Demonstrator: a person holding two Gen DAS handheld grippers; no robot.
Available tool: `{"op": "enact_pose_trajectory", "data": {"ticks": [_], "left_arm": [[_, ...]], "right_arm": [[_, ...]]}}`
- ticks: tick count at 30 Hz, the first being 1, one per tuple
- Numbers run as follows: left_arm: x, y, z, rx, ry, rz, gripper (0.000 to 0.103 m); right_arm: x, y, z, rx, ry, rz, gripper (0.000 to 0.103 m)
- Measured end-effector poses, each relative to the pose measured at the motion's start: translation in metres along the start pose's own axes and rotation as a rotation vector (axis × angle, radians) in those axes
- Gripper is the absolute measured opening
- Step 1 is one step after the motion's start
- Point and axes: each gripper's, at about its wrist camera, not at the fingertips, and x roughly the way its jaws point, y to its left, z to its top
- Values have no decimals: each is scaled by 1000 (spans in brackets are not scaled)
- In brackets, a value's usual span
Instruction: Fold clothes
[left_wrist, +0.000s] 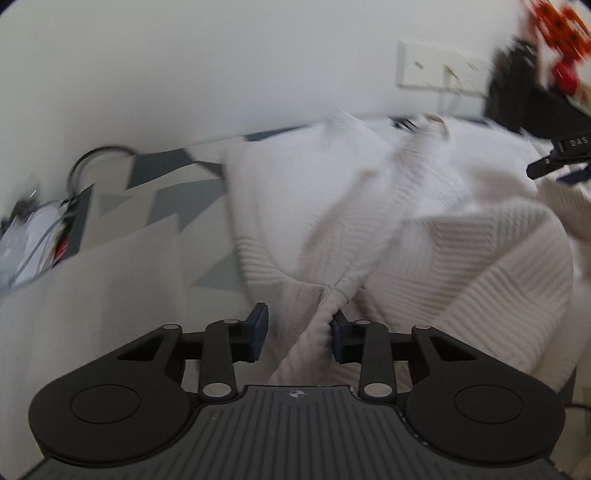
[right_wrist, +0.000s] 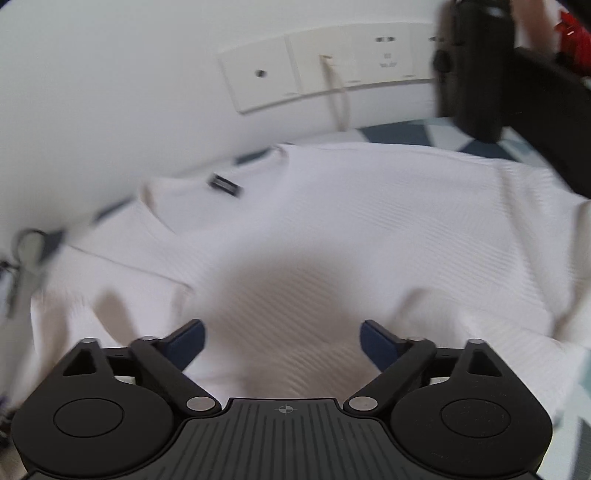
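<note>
White ribbed knit sweater (right_wrist: 332, 221): soft, limp, light, sprawled on the grey-and-white geometric-patterned surface (left_wrist: 147, 206) near the white wall. Best taken at hem or shoulder seam. Left hand-held gripper (left_wrist: 297, 334): part-open, bunched fabric between the pads. Right hand-held gripper (right_wrist: 282, 341): spread wide, empty, just above the body.

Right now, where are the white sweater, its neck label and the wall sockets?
White sweater (right_wrist: 332, 229): right wrist view, ribbed middle.
Neck label (right_wrist: 225, 185): right wrist view, dark tag's centre.
Wall sockets (right_wrist: 332, 62): right wrist view, plate face.
</note>
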Motion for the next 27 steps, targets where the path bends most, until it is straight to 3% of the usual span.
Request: {"op": "enact_pose_trajectory", "data": {"ticks": [2, 4, 6, 9, 17, 20, 21, 27], "left_arm": [[-2, 8, -5, -40, 6, 5, 34], [-1, 13, -10, -80, 15, -1, 33], [1, 17, -12, -120, 20, 1, 32], [2, 21, -16, -163, 19, 8, 32], [2, 19, -16, -165, 12, 23, 32], [3, 19, -15, -166, 12, 26, 32], [3, 19, -15, -167, 12, 26, 32], [3, 19, -15, -173, 14, 27, 32]], "right_arm": [[8, 9, 8, -11, 5, 37, 70], [21, 24, 10, -81, 15, 26, 54], [33, 39, 12, -140, 25, 24, 45], [42, 58, 15, -175, 25, 55, 45], [77, 87, 21, -250, 74, 64, 44], [79, 95, 22, -287, 63, 60, 29], [80, 96, 22, -299, 66, 64, 15], [82, 103, 20, -371, 61, 46, 10]]}}
